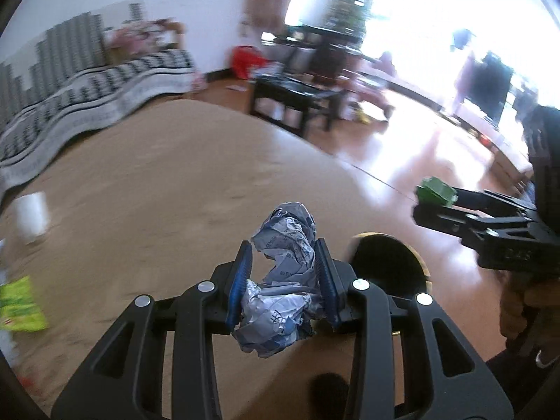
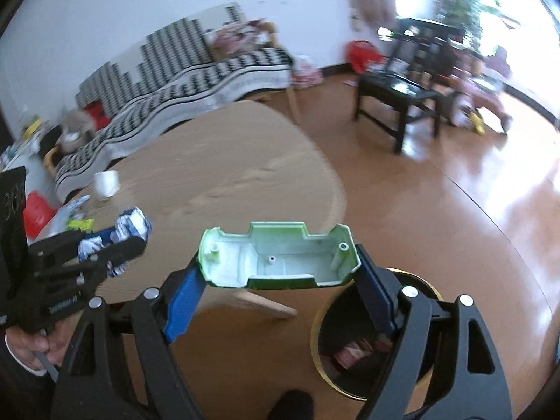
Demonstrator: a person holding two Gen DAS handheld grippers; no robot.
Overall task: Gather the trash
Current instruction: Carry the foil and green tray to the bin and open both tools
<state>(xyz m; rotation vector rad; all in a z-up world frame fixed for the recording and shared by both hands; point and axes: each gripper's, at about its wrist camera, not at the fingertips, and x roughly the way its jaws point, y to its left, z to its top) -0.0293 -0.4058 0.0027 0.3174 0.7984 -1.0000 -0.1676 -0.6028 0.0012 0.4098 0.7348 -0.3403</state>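
My left gripper (image 1: 284, 262) is shut on a crumpled blue-and-white paper wrapper (image 1: 285, 273), held above the near edge of the light wooden table (image 1: 157, 182). The wrapper also shows in the right wrist view (image 2: 131, 225). My right gripper (image 2: 280, 276) is shut on a green plastic toy-car shell (image 2: 280, 257), its hollow underside facing the camera; it shows in the left wrist view (image 1: 435, 192) too. A black bin with a gold rim (image 2: 350, 343) stands on the floor below both grippers, with some trash inside; it also shows in the left wrist view (image 1: 388, 262).
A white cup (image 1: 31, 217) and a yellow-green packet (image 1: 19, 302) lie on the table's left side. A black-and-white patterned sofa (image 2: 175, 84) stands behind the table. A dark low table (image 2: 395, 94) stands further back on the shiny wooden floor (image 2: 455, 210).
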